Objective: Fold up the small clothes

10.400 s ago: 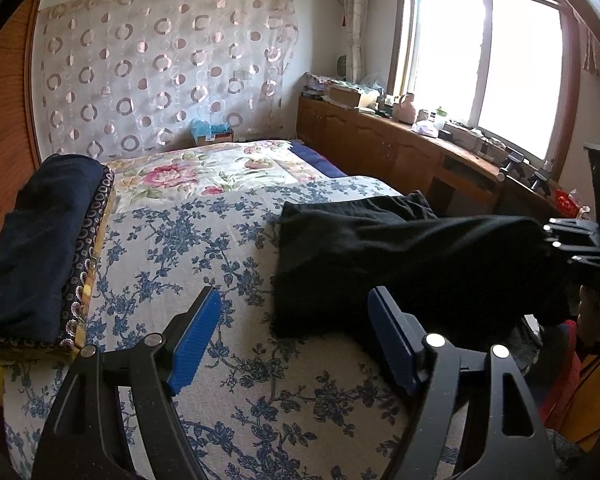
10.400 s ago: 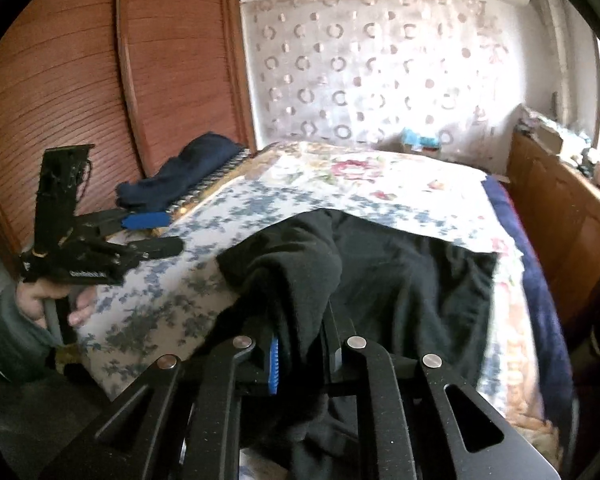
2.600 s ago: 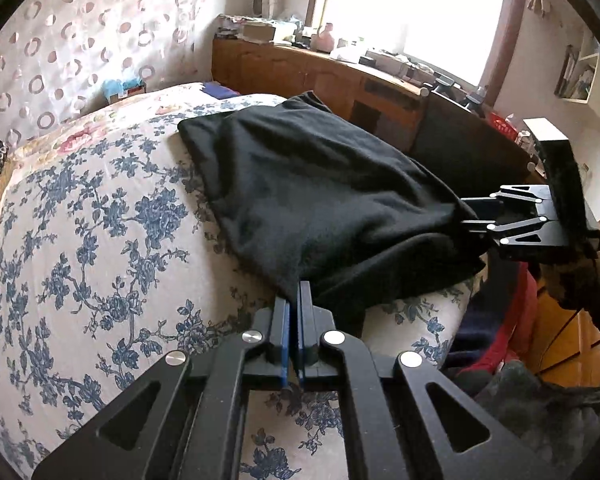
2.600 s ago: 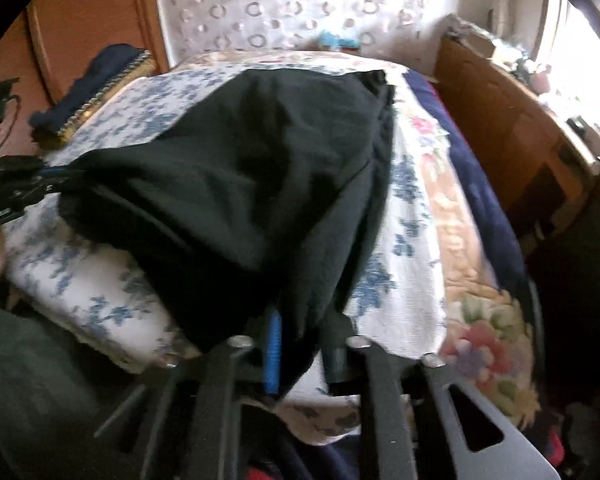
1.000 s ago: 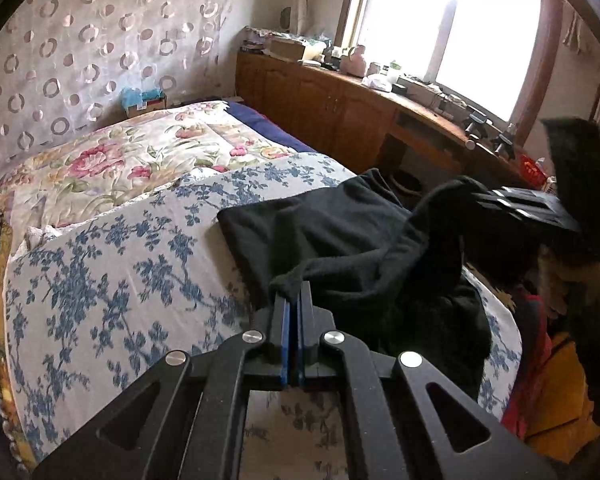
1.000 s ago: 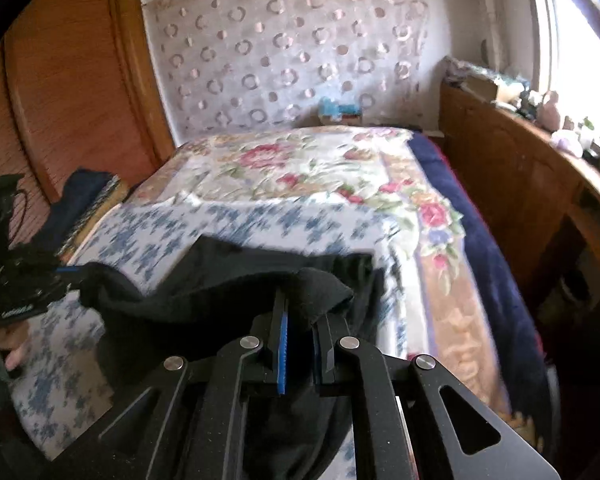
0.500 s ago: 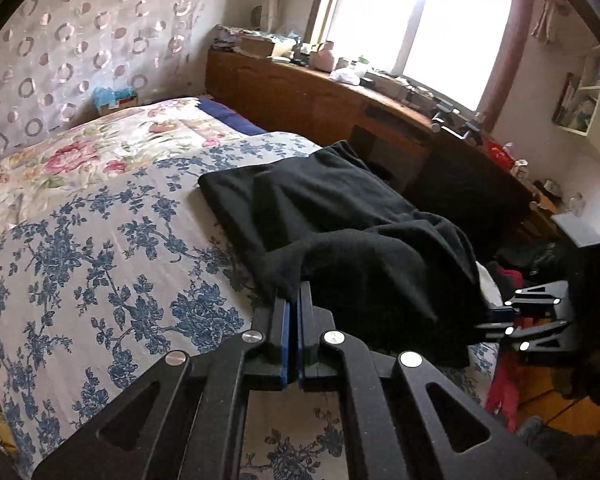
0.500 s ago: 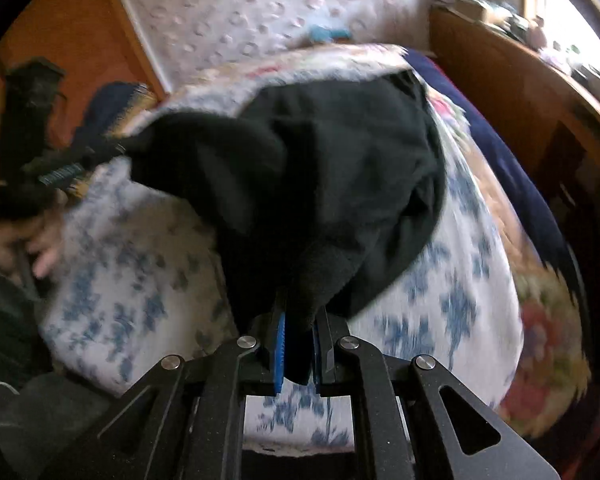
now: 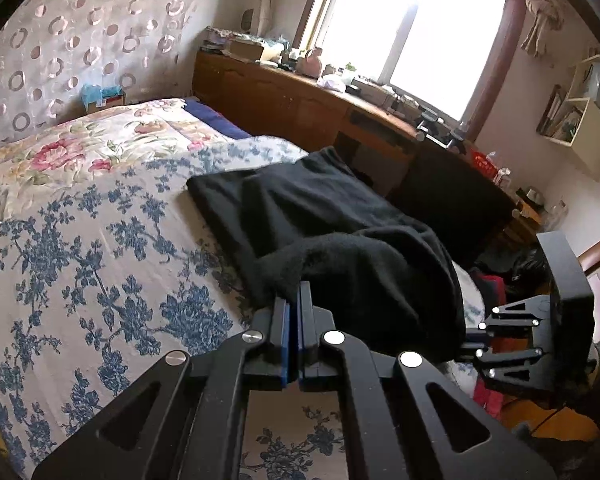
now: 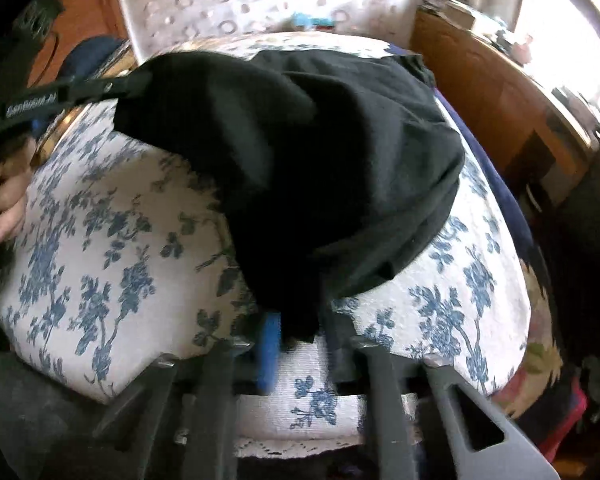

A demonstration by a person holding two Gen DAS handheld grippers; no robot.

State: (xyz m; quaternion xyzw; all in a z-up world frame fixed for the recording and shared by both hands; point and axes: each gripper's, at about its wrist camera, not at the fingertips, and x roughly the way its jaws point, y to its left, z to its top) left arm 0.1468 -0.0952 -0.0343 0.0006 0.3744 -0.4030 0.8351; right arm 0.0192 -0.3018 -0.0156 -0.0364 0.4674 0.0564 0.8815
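A black garment (image 9: 340, 232) lies partly folded over itself on the blue-flowered bedspread (image 9: 80, 272), near the bed's right side. My left gripper (image 9: 294, 300) is shut on one near corner of it, and it also shows at the upper left of the right wrist view, the left gripper (image 10: 136, 80) still pinching the cloth. The other near corner of the black garment (image 10: 320, 160) hangs over the bed edge between the fingers of my right gripper (image 10: 302, 340). Those jaws are closing on that corner. The picture is blurred there. From the left, the right gripper (image 9: 470, 340) sits low beside the bed.
A wooden cabinet (image 9: 284, 100) with clutter on top runs under the window along the bed's far side. A folded dark blue blanket (image 10: 88, 56) lies at the bed's other side. A hand (image 10: 4, 200) holds the left gripper. Red cloth (image 9: 488, 396) lies on the floor.
The right gripper has swung the garment's corner down over the bed edge, so the cloth now lies doubled. The left gripper has shifted only slightly and still holds its corner.
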